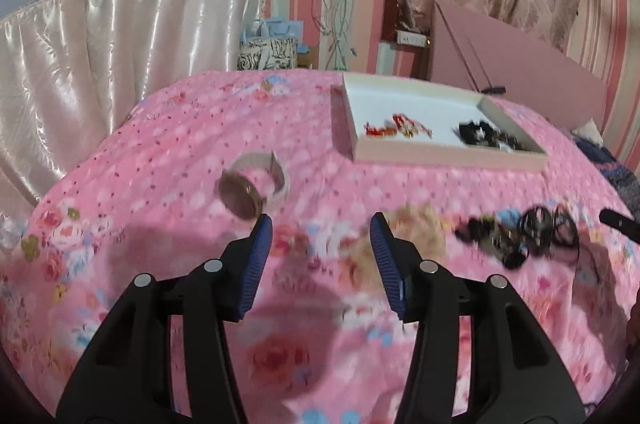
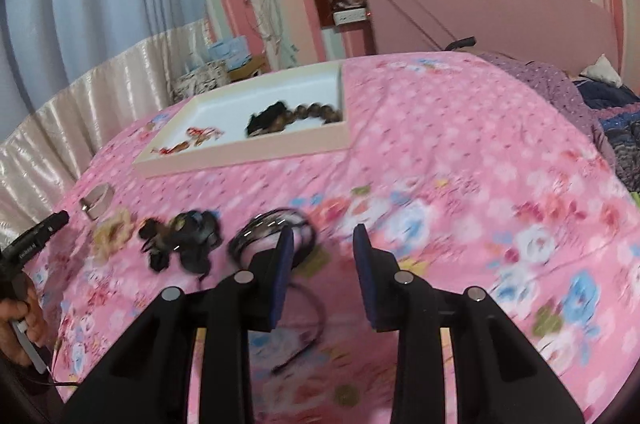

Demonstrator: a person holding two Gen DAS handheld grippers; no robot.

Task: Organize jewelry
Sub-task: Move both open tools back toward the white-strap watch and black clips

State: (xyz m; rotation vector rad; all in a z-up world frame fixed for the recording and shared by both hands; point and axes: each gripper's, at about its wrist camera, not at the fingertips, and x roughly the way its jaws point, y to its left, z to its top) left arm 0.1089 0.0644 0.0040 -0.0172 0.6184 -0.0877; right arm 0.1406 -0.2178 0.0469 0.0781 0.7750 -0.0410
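The left claw (image 1: 321, 224) hangs over the pink floral bedspread (image 1: 180, 127) with its blue pads spread and nothing between them. From the left wrist view, a wristwatch (image 1: 252, 185) with a pale mesh band lies at about eleven o'clock from the claw tips, close to the left pad but not touching it. At two o'clock sits the shallow white tray (image 1: 348, 119), holding a small red-and-gold piece (image 1: 396, 125) on its left and a dark beaded bracelet (image 1: 490, 135) on its right. At three o'clock a blurred heap of dark jewelry (image 1: 496, 236) and black bangles (image 1: 548, 230) rests on the bedspread.

The right claw (image 2: 323, 238) is also parted, pads apart and empty. In the right wrist view its left pad overlaps the black bangles, which lie on the bedspread behind it; whether it touches them cannot be told. The tray stands at eleven o'clock, well apart. A hand (image 2: 18, 320) grips the left gripper's handle at the nine o'clock edge.
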